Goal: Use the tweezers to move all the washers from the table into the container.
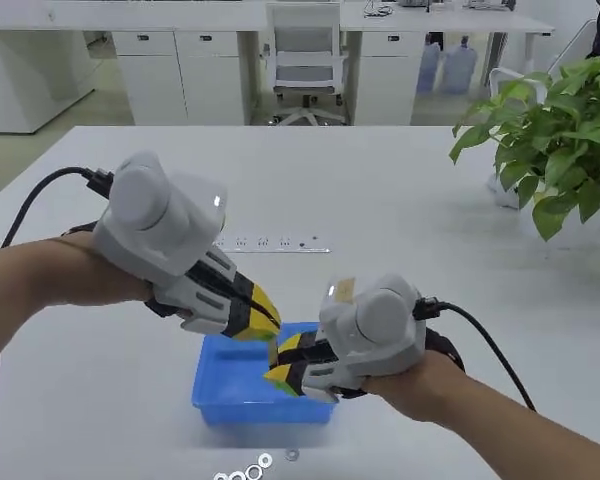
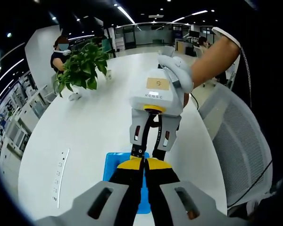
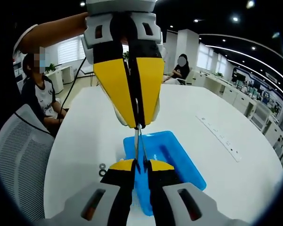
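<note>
Thin metal tweezers [image 3: 137, 141] run between the two grippers, which meet tip to tip above the blue container [image 1: 230, 395]. My left gripper [image 1: 270, 322] comes in from the left, its yellow jaws shut on the tweezers' upper end. My right gripper [image 1: 276, 364] faces it from the right, jaws shut on the lower end. From the right gripper view, the left gripper [image 3: 137, 123] hangs above my right gripper [image 3: 141, 165], with the container [image 3: 174, 155] below. Several washers [image 1: 250, 468] lie on the white table in front of the container; some washers [image 3: 103, 169] show beside it.
A white power strip [image 1: 270, 243] lies mid-table behind the container. A potted plant [image 1: 560, 150] stands at the table's right edge. An office chair [image 1: 305, 60] and desks stand beyond the table. A mesh chair [image 3: 19, 160] and seated people are at the table's near side.
</note>
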The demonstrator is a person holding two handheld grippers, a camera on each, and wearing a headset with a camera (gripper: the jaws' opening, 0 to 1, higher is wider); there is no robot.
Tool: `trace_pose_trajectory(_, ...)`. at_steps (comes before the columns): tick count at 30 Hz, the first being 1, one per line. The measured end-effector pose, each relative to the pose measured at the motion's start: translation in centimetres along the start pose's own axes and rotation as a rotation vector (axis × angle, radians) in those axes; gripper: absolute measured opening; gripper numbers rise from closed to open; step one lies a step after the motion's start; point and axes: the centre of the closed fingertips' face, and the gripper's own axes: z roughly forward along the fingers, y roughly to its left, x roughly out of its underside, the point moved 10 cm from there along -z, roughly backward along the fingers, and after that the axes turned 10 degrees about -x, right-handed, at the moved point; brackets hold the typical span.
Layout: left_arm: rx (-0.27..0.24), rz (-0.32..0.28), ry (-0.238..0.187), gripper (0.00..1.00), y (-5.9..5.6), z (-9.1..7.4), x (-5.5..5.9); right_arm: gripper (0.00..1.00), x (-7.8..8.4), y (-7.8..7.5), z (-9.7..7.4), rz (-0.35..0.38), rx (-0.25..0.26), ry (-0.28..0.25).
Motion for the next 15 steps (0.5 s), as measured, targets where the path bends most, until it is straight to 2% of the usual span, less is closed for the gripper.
trace_pose_trajectory(8, 0.011, -0.009, 0.000, 0.05, -1.2, 0.4, 0.4, 0.12, 0.8, 1.3, 0.2, 0.005, 0.001, 0.003)
trace_pose_trajectory(15, 0.020, -0.016, -0.004, 0.05, -1.6, 0.7, 0.5, 0.12, 1.4, 2.0, 0.1, 0.016, 0.008, 0.001)
